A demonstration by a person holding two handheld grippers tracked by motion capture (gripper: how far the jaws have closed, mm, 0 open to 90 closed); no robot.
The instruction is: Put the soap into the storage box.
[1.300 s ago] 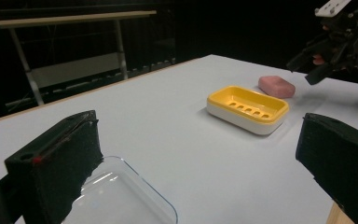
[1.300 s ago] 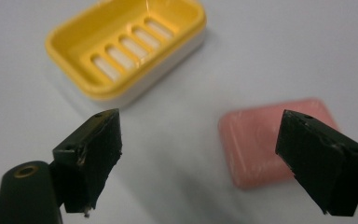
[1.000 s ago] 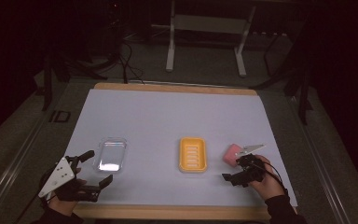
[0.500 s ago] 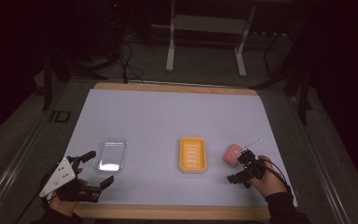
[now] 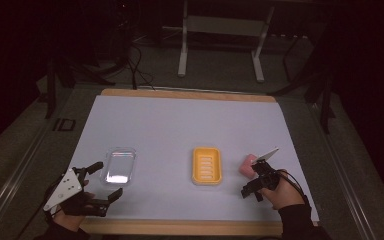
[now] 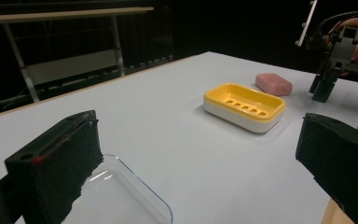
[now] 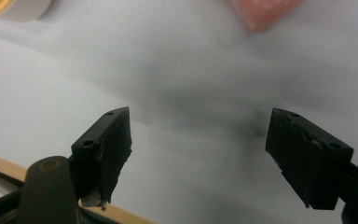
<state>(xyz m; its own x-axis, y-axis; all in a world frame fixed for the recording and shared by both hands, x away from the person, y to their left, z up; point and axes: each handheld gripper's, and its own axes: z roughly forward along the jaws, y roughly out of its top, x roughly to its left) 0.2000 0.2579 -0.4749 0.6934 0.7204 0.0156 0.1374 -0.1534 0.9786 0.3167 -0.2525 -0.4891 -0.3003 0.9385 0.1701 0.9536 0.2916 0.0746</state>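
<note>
A pink soap bar [image 5: 246, 164] lies on the white table cover, just right of a yellow soap dish [image 5: 207, 165]. My right gripper [image 5: 251, 183] hovers close to the table right next to the soap's near side. In the right gripper view its jaws [image 7: 198, 121] stand apart over bare cover, with the soap [image 7: 263, 13] beyond them at the top edge. They have just been closing, with nothing between them. My left gripper [image 5: 106, 180] rests open at the near left, beside a clear plastic lid [image 5: 119, 166]. Nothing sits between its jaws.
The table's wooden front edge [image 5: 190, 227] runs just below both hands. In the left gripper view the yellow dish [image 6: 244, 106], the soap [image 6: 273, 84] and the right gripper [image 6: 328, 70] sit across the table. A metal stand [image 5: 220, 30] lies beyond the far edge.
The right gripper's jaws have drawn closer together, and the hand has shifted slightly beside the soap. The left gripper, dish, lid and soap have not moved.
</note>
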